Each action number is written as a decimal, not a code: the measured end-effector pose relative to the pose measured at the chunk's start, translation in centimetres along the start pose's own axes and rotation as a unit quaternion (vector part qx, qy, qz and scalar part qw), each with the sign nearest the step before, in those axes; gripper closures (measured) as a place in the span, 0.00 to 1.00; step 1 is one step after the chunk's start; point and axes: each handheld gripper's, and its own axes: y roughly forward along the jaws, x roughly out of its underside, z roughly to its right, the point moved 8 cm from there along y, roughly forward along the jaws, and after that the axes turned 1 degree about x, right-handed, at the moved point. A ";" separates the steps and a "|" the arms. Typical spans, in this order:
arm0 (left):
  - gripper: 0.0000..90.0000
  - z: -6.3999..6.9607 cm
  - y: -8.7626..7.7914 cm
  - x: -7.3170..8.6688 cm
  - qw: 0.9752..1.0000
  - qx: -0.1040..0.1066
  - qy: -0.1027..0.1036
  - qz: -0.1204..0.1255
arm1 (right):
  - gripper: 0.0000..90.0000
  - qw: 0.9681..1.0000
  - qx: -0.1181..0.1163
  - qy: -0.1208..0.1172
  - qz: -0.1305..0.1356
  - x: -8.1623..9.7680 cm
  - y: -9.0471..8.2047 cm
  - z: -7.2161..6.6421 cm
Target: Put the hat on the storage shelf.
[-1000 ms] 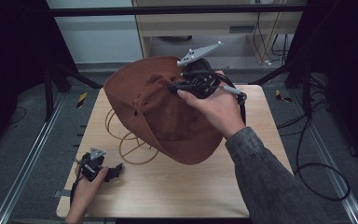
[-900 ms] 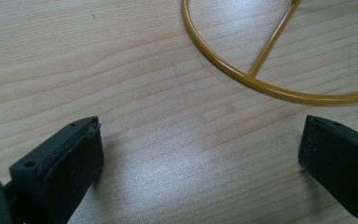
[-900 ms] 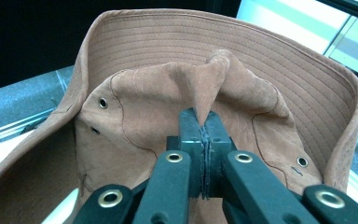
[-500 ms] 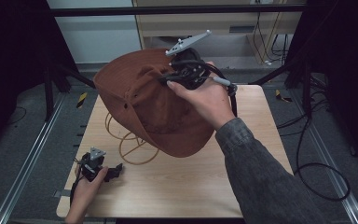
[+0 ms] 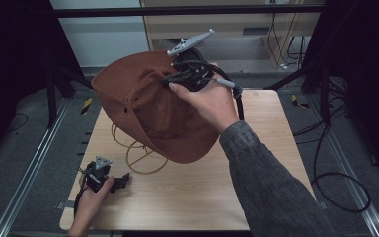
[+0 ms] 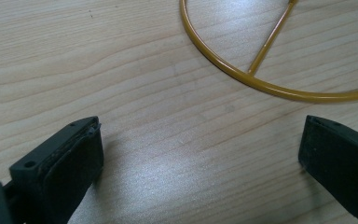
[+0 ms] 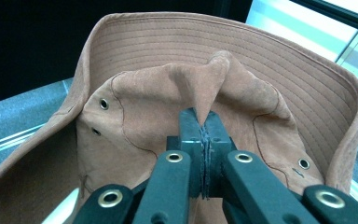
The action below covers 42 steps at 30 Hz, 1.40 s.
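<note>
A: Over the far half of the pale wooden table (image 5: 256, 163), right gripper (image 5: 185, 79) holds up a brown suede wide-brimmed bucket hat (image 5: 158, 113). State?

B: Jaws clamped tight on a pinch of the hat's crown. Right gripper view shows the fold of brown fabric rising in a peak from between the two black pads of the right gripper (image 7: 204, 135). Brim curves round behind it, stitched in rings; small metal eyelets on the crown sides.

A: Hat on the table or off?

B: Hanging from the gripper, tilted, brim drooping down toward the table. Whether the low edge of the brim touches the wood, can't tell. It hangs over a yellow wire stand with a round ring base (image 5: 140, 158), which sits on the tabletop and is partly hidden by the hat.

A: Left gripper?

B: Near front-left corner of the table, left gripper (image 5: 121, 178) in the person's hand, low on the wood. Jaws spread wide, nothing between them, bare wood grain there in the left gripper view (image 6: 200, 154). Yellow ring of the stand (image 6: 242, 77) lies just ahead of it, not touched.

A: Hands apart?

B: Well apart, right one high and far, left one low and near.
</note>
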 end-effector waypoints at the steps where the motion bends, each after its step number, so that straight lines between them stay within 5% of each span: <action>1: 0.00 0.0 0.0 0.0 1.000 0.000 0.000 0.000 | 0.99 1.000 -0.001 0.000 0.001 0.0 0.2 -0.1; 42: 0.00 -0.5 -0.3 0.3 1.000 0.003 0.001 0.000 | 0.99 0.999 -0.031 -0.001 0.011 -1.7 4.5 -1.7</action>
